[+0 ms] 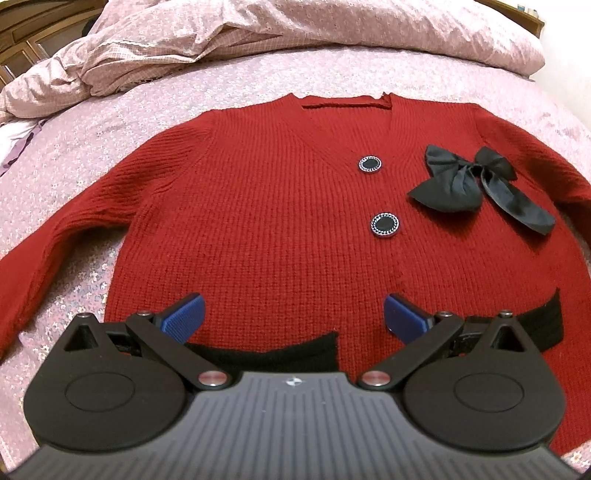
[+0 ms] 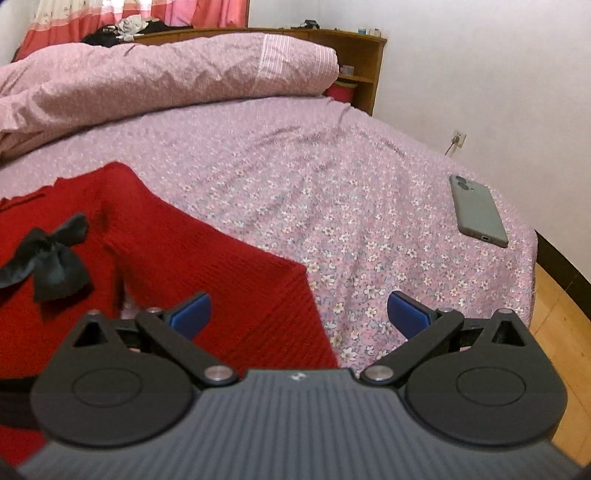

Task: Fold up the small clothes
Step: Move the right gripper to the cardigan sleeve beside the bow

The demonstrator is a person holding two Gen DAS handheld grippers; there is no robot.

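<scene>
A small red knit cardigan (image 1: 266,192) lies flat and face up on the bed, sleeves spread to both sides. It has two black buttons (image 1: 385,224), a black bow (image 1: 476,184) on the chest and black pocket bands (image 1: 546,325) near the hem. My left gripper (image 1: 293,317) hovers open over the hem, blue pads apart, holding nothing. In the right wrist view the cardigan's right sleeve (image 2: 221,266) runs toward me with its cuff under my right gripper (image 2: 299,314), which is open and empty. The bow (image 2: 51,254) shows at the left.
The flowered pink bedsheet (image 2: 332,192) stretches to the right, with a grey-green phone (image 2: 476,210) near the bed's right edge. A bunched pink duvet (image 1: 295,33) lies along the head of the bed. A wooden headboard shelf (image 2: 362,62) and wood floor (image 2: 561,332) are beyond.
</scene>
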